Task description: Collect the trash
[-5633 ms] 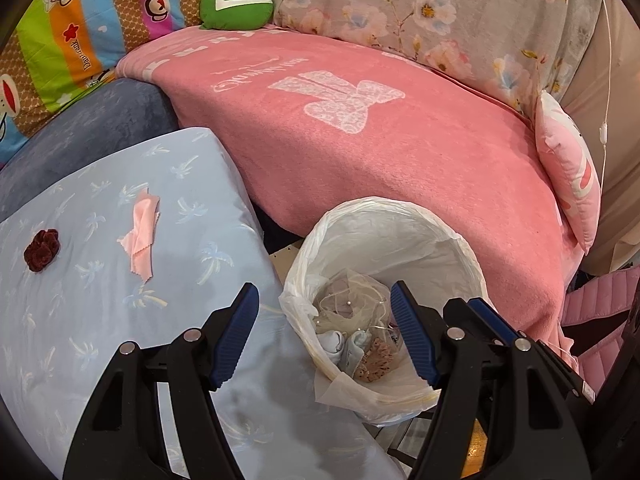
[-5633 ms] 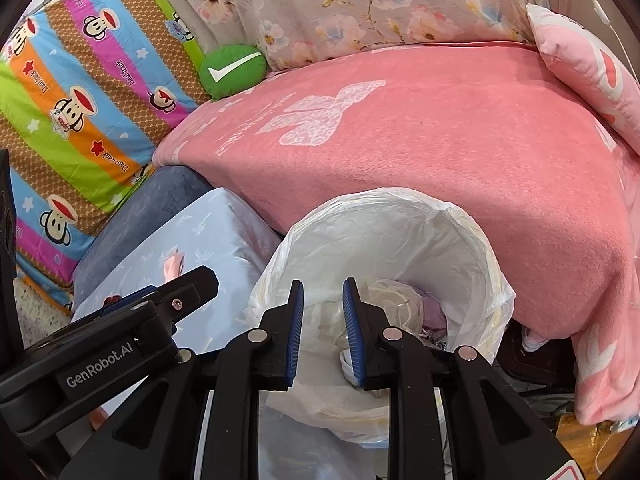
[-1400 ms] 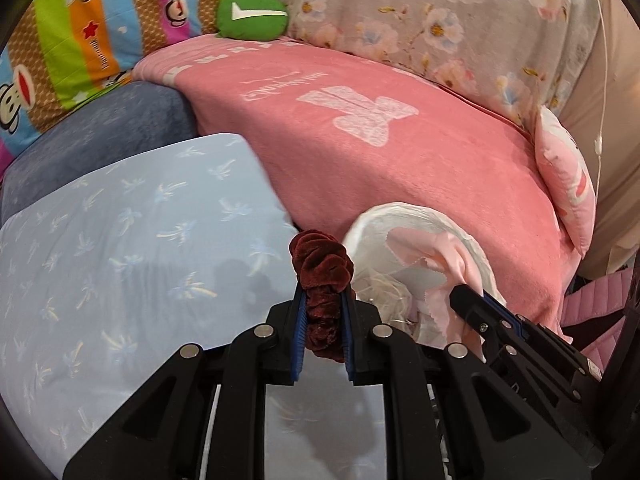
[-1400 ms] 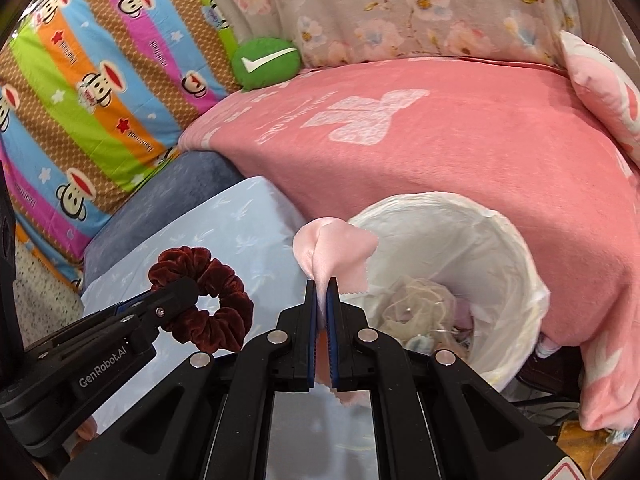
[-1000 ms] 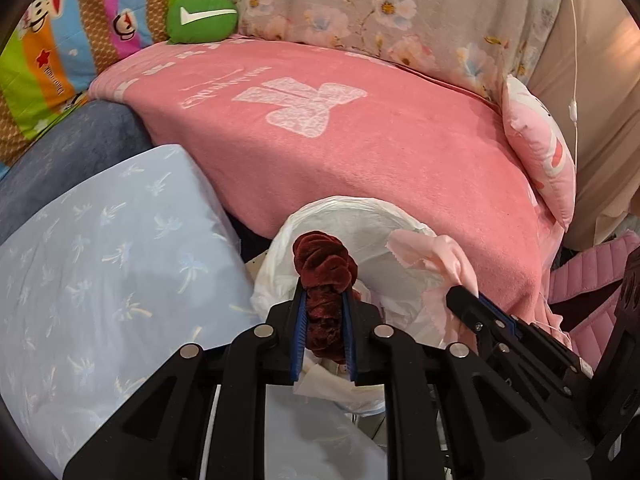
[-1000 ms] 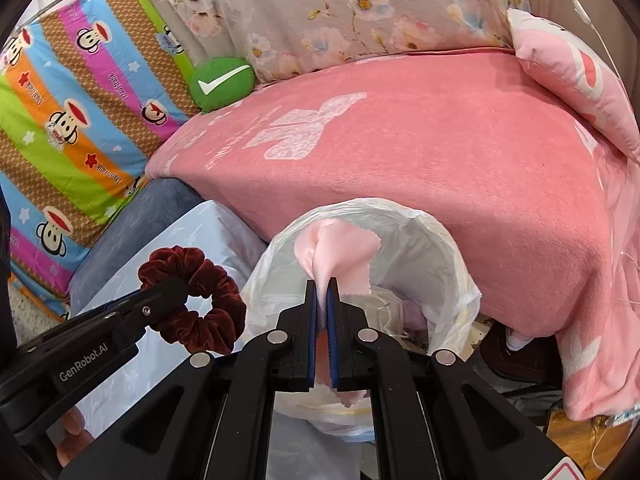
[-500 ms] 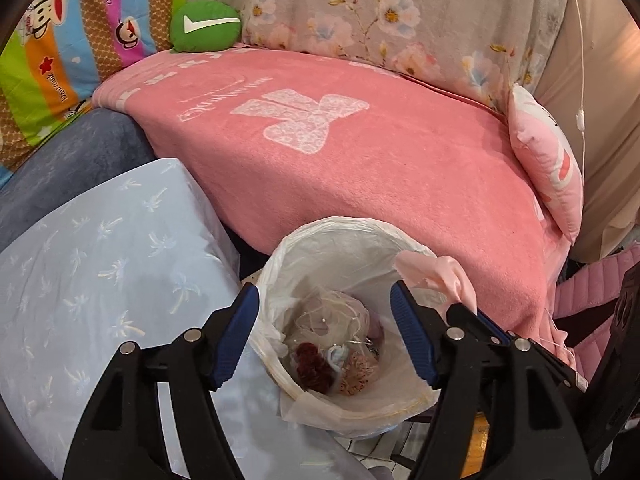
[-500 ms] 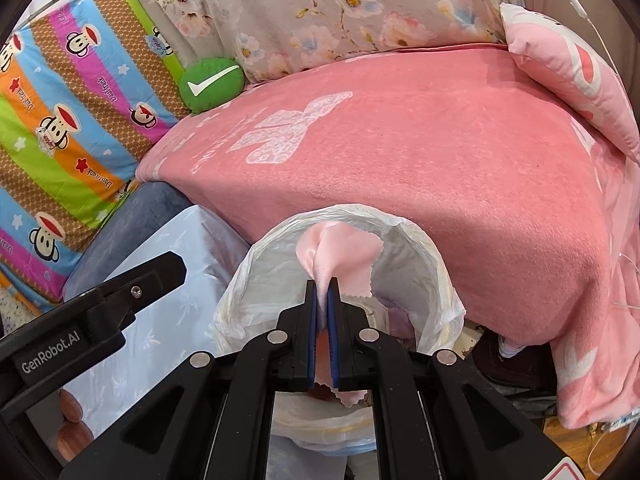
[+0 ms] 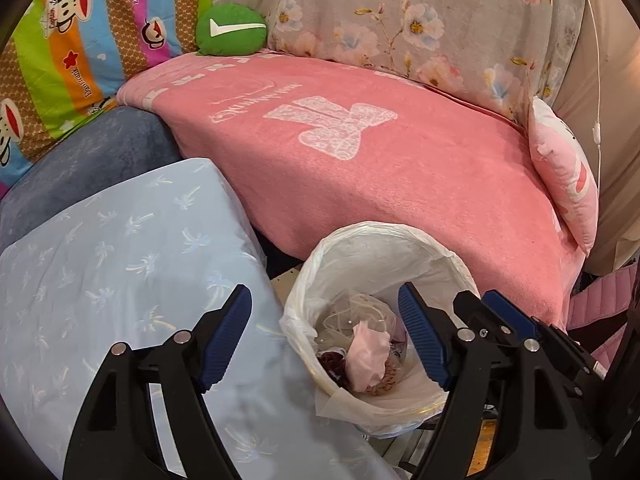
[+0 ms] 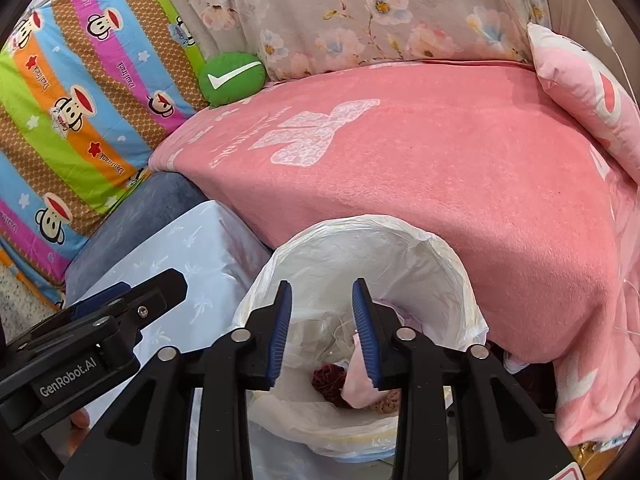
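Behind everything, a floral sheet (image 9: 420,28) and a striped cartoon blanket (image 10: 76,92) hung as a backdrop, with a green check-mark cushion (image 9: 231,30) between them. Below these spread a pink blanket (image 9: 360,148), then a pale blue pillow (image 9: 112,264) at the left.

Between pillow and blanket stood a bin (image 9: 372,240) lined with a white bag, its mouth facing up.

Over the bin hung the left gripper (image 9: 325,336), its jaws spread wide and empty after just having been opening, one blue pad over the pillow's edge and the other over the bin's mouth. The right gripper (image 10: 322,332) hung above the bin too, its jaws partly parted and just having been opening. It gripped nothing.

Inside the bin, on clear wrapping, lay a pink cloth (image 9: 368,354), released, its long axis running roughly toward the camera. In the right wrist view it touched or lay just behind the right-hand pad; which, I could not tell. Beside it lay a dark red scrunchie (image 10: 329,378).
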Demonstrator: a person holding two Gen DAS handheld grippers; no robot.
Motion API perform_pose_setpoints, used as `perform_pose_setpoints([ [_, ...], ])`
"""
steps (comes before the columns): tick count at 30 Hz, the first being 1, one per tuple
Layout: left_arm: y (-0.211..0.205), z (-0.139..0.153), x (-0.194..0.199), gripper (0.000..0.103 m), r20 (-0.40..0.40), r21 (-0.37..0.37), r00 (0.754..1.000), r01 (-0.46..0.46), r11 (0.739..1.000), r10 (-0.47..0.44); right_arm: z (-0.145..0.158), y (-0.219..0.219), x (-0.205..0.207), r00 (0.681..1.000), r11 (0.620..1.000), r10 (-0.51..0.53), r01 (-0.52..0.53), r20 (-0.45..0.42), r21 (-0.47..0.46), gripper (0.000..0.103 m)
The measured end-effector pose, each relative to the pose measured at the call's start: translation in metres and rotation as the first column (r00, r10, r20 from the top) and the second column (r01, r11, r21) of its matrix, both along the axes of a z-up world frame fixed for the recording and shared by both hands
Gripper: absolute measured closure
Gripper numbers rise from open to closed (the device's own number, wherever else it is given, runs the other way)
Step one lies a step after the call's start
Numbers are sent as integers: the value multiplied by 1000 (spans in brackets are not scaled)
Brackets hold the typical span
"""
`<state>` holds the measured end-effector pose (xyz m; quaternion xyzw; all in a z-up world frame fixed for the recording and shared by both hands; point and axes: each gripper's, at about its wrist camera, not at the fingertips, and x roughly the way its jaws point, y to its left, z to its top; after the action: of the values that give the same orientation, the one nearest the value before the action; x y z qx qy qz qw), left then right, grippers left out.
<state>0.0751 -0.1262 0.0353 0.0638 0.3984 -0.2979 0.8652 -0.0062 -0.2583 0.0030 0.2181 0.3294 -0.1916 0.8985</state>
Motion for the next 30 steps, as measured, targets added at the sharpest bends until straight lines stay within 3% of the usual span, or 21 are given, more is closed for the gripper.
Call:
perform_pose_setpoints([
  [3,8,3,0,26,16,4,1000,-22,1000,22,2,2,0,1000,1000,7,-7,-3,-5,65],
  [7,17,7,0,26,25,2,999,-43,999,43,8,7,-4,1000,1000,-1,0,-15,-14,54],
  [17,36,2,-8,19,61,51,994,-91,995,87,14,27,-20,997,995,39,-45,-63,-91,43],
  [22,50,0,-18,13,90,77,990,-118,990,111,14,37,-34,995,988,38,-51,-93,-147,30],
  [30,66,-7,-23,13,68,86,986,-159,983,154,11,50,-46,992,983,38,-59,-120,-175,29],
])
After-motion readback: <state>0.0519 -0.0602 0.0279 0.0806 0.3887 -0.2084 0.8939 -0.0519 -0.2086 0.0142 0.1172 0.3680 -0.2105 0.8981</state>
